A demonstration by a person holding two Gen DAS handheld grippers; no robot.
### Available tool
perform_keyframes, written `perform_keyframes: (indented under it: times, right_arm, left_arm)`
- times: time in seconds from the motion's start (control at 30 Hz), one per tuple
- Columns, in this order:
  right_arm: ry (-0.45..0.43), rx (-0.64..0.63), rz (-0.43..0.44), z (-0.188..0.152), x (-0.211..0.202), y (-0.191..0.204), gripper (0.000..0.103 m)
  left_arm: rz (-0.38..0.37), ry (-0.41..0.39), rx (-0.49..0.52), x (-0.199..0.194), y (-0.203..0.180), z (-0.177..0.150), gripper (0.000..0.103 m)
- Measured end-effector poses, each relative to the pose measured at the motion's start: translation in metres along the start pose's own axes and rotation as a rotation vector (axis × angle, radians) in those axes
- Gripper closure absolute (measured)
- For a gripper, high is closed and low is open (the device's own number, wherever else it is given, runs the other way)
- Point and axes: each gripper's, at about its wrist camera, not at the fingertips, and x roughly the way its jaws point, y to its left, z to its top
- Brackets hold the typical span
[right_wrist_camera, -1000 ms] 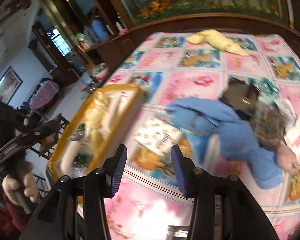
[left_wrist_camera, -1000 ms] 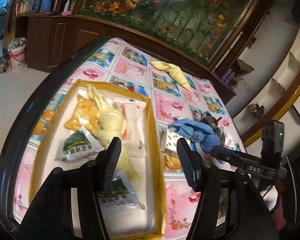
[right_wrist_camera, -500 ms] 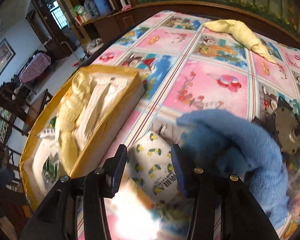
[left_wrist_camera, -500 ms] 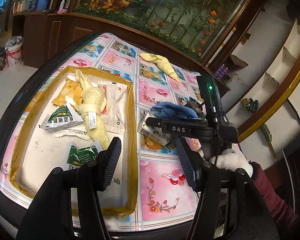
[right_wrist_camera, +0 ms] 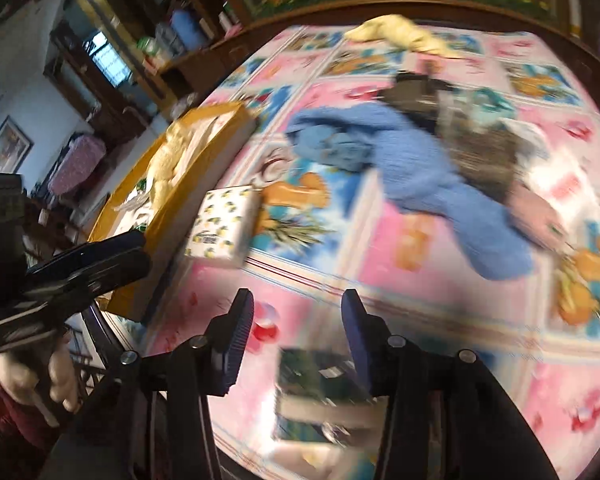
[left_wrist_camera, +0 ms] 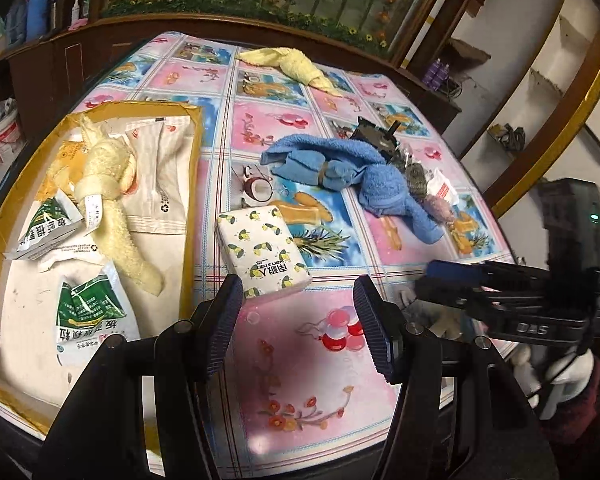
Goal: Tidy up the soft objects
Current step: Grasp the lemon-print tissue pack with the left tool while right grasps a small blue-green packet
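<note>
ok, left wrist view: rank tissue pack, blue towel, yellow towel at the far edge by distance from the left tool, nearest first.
1. tissue pack: just ahead of the left tool, by its left finger.
2. blue towel: mid-table, ahead and right.
3. yellow towel: far edge of the table.

Black left gripper (left_wrist_camera: pixel 298 326) and right gripper (right_wrist_camera: pixel 297 332), blue ribbed pads, silver screws; maroon sleeve (left_wrist_camera: pixel 572 412).

We are seeing a sharp left wrist view with glare whitening the tabletop (left_wrist_camera: pixel 296 364), while the right wrist view is smearing with motion blur; both are bending and darkening at the edges.
</note>
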Motion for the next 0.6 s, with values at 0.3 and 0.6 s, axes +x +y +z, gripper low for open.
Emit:
perform_keyframes:
  times: [0.3, 0.6]
  right_arm:
    - [-0.060, 0.034, -0.078, -0.041, -0.022, -0.024, 0.054]
    - [-0.033, -0.022, -0.086, -0.056, -0.010, -0.020, 0.049]
  left_arm:
    - [0.298, 0.083, 0.089, 0.065, -0.014, 0.017, 0.045]
    - [0.281, 0.097, 0.208, 0.086, -0.032, 0.007, 0.052]
